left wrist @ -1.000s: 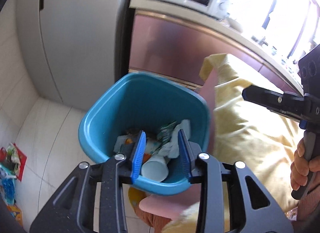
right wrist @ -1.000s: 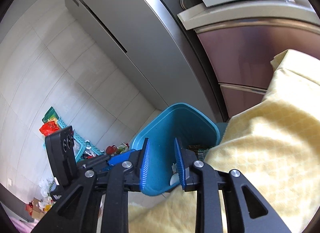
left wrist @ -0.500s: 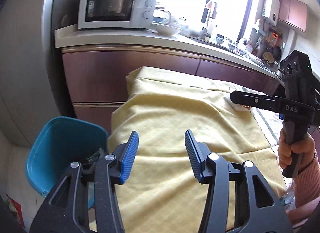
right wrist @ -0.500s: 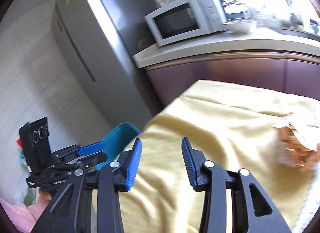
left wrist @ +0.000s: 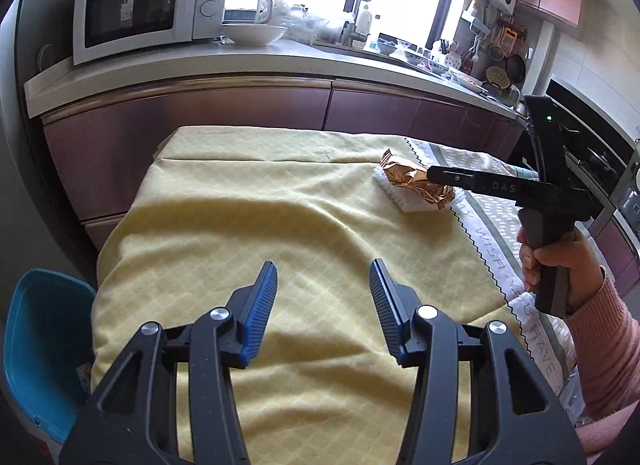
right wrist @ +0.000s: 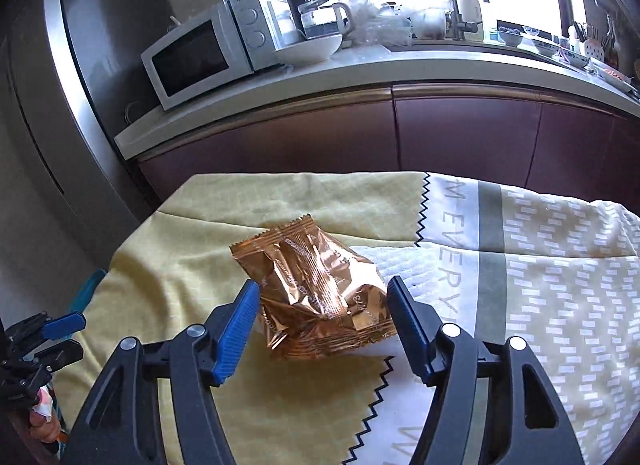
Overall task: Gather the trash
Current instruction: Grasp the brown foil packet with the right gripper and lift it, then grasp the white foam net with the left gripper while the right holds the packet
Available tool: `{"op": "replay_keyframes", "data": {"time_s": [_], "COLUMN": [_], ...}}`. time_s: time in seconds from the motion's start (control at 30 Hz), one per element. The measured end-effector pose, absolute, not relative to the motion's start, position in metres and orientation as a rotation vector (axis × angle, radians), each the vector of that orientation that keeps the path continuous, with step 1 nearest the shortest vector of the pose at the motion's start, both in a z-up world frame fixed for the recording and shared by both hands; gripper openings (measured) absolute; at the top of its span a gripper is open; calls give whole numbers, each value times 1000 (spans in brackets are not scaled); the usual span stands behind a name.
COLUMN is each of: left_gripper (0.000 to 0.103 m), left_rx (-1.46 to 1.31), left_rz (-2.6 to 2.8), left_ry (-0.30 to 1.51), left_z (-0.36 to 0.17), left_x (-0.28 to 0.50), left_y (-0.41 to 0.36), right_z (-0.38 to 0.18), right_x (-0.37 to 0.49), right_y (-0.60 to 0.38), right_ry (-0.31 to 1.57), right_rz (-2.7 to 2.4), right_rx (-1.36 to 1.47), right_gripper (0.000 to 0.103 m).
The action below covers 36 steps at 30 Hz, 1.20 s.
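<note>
A crumpled copper foil wrapper [right wrist: 320, 289] lies on a white napkin [right wrist: 400, 261] on the yellow tablecloth [right wrist: 192, 265]. My right gripper [right wrist: 322, 285] hovers over it with its jaws opening; the wrapper sits between the blue pads [right wrist: 236, 329] untouched. In the left wrist view the same wrapper [left wrist: 416, 183] lies at the far right, with the right gripper [left wrist: 436, 175] held by a hand reaching over it. My left gripper [left wrist: 323, 269] stands open above bare yellow cloth, nothing between its fingers. The teal trash bin [left wrist: 40, 349] stands on the floor at the table's left end.
A counter [left wrist: 240, 61] with a microwave [left wrist: 148, 9], bowl and kettle runs behind the table. A steel fridge [right wrist: 76, 85] stands at the left. A patterned white and green cloth [right wrist: 560, 265] covers the table's right part.
Both grippers swung away from the teal bin and over the table. The right one came over the foil wrapper and its jaws spread wider; the left jaws also widened.
</note>
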State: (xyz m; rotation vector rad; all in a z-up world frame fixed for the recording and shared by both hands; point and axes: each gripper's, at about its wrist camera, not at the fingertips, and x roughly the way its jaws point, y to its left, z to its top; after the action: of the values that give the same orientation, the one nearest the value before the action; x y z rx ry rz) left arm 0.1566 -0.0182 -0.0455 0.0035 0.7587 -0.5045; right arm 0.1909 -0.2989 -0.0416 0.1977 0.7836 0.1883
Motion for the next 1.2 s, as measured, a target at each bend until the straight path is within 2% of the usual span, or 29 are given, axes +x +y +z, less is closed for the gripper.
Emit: {"op": "replay_keyframes", "data": {"time_s": [0.13,0.23,0.3,0.53,0.57,0.63,1.2], "left_gripper": [48,48,48,48,48,48,51], "left_rx": [23,28,33,60,63,66,88], "left_rz": [-520,-535,-547,-579,-582,-589,-634], "left_ry": [772,782,789,808,809,813,850], "left_z": [-47,-48,-49,-55,-55,-56,-58], "left_x": [163,168,173,183,184,186,228], "left_y": [-36,-45,-52,-78,-81,-85,-161], "right_z": [-50,-49,-48,-47,-47,-45,-22], "right_x": [198,193,192,188,187,186,152], "right_y": [-297,-299,-301,-303,-305,-309,-351], "right_ry": [816,815,815,806,805,798,681], "right_rz": [205,227,242,263,270,284,292], "right_rx": [171,189,199,190,195,216,360], "right_gripper": [62,39,31,27,21,16,15]}}
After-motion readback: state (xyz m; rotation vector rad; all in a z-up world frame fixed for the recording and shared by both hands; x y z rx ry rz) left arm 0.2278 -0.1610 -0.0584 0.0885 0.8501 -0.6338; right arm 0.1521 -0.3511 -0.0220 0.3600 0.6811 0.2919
